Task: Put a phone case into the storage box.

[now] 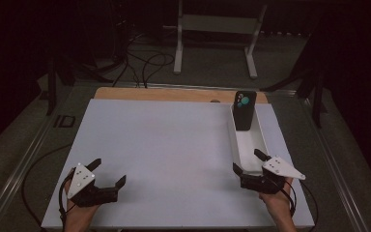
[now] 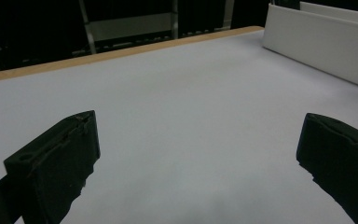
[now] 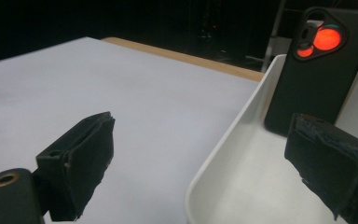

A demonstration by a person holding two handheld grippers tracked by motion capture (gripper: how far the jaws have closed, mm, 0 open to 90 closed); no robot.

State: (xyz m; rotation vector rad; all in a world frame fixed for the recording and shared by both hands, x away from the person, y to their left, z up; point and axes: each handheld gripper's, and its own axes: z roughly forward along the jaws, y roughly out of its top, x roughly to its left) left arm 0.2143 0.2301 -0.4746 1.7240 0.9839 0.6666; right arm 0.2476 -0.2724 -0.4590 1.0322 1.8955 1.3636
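We can't see much past the table (image 1: 174,145): the room behind is dark, just a white frame stand (image 1: 217,29) and loose cables (image 1: 145,65) on the floor. The far end of the white tray (image 1: 241,140) sits behind the phone, and its near end is partly covered by the right gripper (image 1: 251,162) in the high view. In the right gripper view the tray's right wall is cut off behind the jaw, and the phone's base is partly blocked too. In the left gripper view we get one long tray wall at the top right corner; we can't see into the tray from there.

Phone (image 1: 245,110): black case, back facing us, camera cluster at the top. Lenses read teal in the high view, orange-red in the right gripper view (image 3: 319,70). It stands upright, leaning on the tray's far end wall.

Tray: long, narrow, white, along the table's right side. We see the phone in it and bare white floor nearer us.

Right gripper: jaws spread wide, holding nothing, straddling the tray's near left wall, one jaw over the table and one over the tray's inside. Phone well ahead of it.

Left gripper (image 1: 108,174): jaws spread wide, holding nothing, over bare table at the near left, well apart from tray and phone.
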